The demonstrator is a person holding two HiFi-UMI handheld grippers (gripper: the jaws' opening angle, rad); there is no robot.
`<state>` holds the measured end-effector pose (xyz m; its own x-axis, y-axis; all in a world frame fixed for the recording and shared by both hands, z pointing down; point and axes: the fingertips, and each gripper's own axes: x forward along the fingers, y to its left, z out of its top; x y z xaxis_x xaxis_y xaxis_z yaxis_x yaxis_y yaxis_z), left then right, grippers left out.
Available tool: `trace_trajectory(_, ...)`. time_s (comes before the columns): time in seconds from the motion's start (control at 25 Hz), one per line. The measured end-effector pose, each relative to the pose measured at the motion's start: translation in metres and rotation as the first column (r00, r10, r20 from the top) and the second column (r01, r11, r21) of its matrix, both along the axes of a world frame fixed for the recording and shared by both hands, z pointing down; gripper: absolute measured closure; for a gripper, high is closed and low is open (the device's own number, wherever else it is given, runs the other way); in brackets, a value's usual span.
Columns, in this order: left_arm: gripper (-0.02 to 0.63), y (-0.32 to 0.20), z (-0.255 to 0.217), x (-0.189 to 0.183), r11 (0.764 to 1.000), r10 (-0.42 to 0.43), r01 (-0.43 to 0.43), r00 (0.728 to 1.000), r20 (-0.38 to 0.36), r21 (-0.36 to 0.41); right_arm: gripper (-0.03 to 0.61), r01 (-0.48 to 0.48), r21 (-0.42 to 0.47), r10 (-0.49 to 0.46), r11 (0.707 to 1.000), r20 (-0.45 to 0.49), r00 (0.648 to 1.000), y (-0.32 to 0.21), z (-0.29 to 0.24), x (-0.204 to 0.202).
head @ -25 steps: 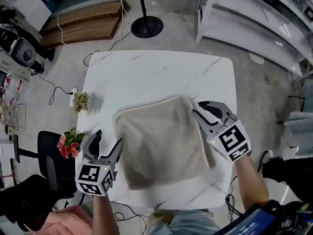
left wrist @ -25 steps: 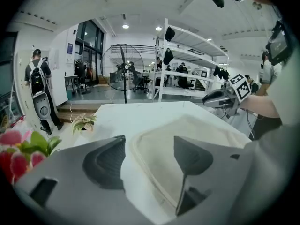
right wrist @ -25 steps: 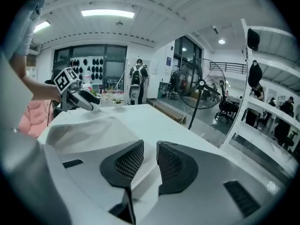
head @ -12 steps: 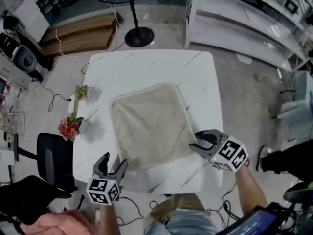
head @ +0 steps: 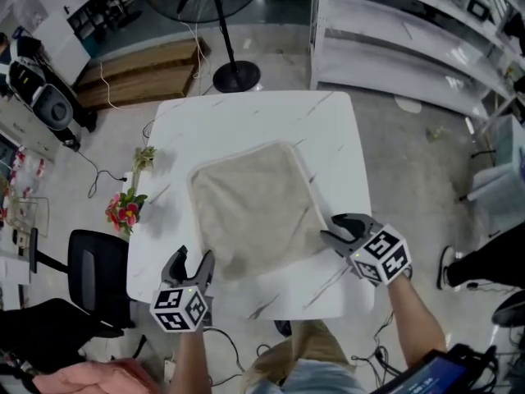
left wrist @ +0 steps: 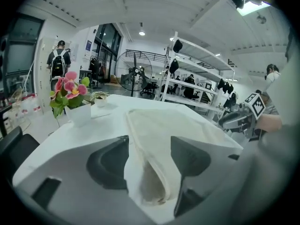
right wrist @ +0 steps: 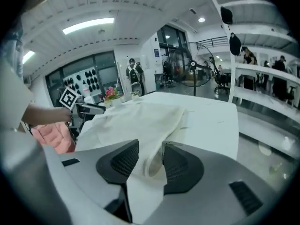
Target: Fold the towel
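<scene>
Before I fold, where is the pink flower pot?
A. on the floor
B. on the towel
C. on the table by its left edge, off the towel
C: the pink flower pot stands on the table near its left edge, clear of the towel.

No readable text, label, brand, number or sign on anything here.

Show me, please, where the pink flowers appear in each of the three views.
Head view: pink flowers at the table's left edge, left of the towel.
Left gripper view: upper left, in a white pot.
Right gripper view: small, at the table's far end, left of centre.
Shared landmark: the towel, lying on the table in all three views.
</scene>
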<state>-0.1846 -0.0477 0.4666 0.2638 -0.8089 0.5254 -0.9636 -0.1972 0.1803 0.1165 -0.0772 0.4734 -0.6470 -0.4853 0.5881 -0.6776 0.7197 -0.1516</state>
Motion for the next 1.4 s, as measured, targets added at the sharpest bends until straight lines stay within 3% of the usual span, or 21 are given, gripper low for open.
trace_trajectory(0.08, 0.333, 0.001, -0.001, -0.003, 1.0, -0.014, 0.013, 1.0, -0.006, -0.003, 0.403, 0.031, -0.035, -0.031, 0.999, -0.01, 0.999, 0.003, 0.009, -0.007)
trace_trajectory(0.12, 0.331, 0.001, 0.0, -0.003, 1.0, -0.017, 0.017, 1.0, -0.002, -0.009, 0.444, 0.045, -0.04, -0.046, 0.998, -0.034, 0.998, 0.005, 0.014, -0.009)
trace_trajectory(0.16, 0.331, 0.001, 0.003, -0.002, 1.0, -0.015, 0.016, 1.0, 0.006, -0.02, 0.54, 0.049, -0.038, -0.051, 0.998, -0.055, 0.997, 0.006, 0.018, -0.008)
trace_trajectory(0.44, 0.345, 0.012, 0.05, 0.003, 0.99, 0.056, -0.03, 0.98, 0.19, -0.138, 0.544, -0.027, -0.082, 0.017, 0.996, -0.11, 0.994, 0.019, 0.039, 0.016)
trace_trajectory(0.8, 0.348, 0.018, 0.061, -0.001, 0.984, 0.035, 0.0, 0.982, 0.188, -0.18, 0.543, -0.005, -0.067, -0.011, 0.998, -0.246, 0.969, 0.019, 0.057, 0.02)
trace_trajectory(0.92, 0.348, 0.019, 0.052, 0.001, 0.987, 0.067, -0.037, 0.98, 0.187, -0.158, 0.524, 0.044, -0.021, -0.048, 0.999, -0.275, 0.96, 0.02, 0.048, 0.017)
trace_trajectory(1.12, 0.348, 0.024, 0.011, 0.006, 0.985, 0.173, -0.173, 0.969, 0.177, -0.018, 0.437, 0.124, 0.074, -0.104, 0.99, -0.226, 0.969, 0.02, 0.006, 0.016)
trace_trajectory(1.24, 0.345, 0.036, 0.001, 0.01, 0.949, 0.3, -0.316, 0.919, 0.254, 0.022, 0.419, 0.208, 0.122, -0.177, 0.97, -0.222, 0.959, 0.03, -0.009, 0.008)
trace_trajectory(1.4, 0.334, 0.055, 0.009, 0.02, 0.866, 0.459, -0.5, 0.788, 0.411, -0.008, 0.416, 0.306, 0.196, -0.26, 0.932, -0.231, 0.938, 0.042, -0.023, -0.003)
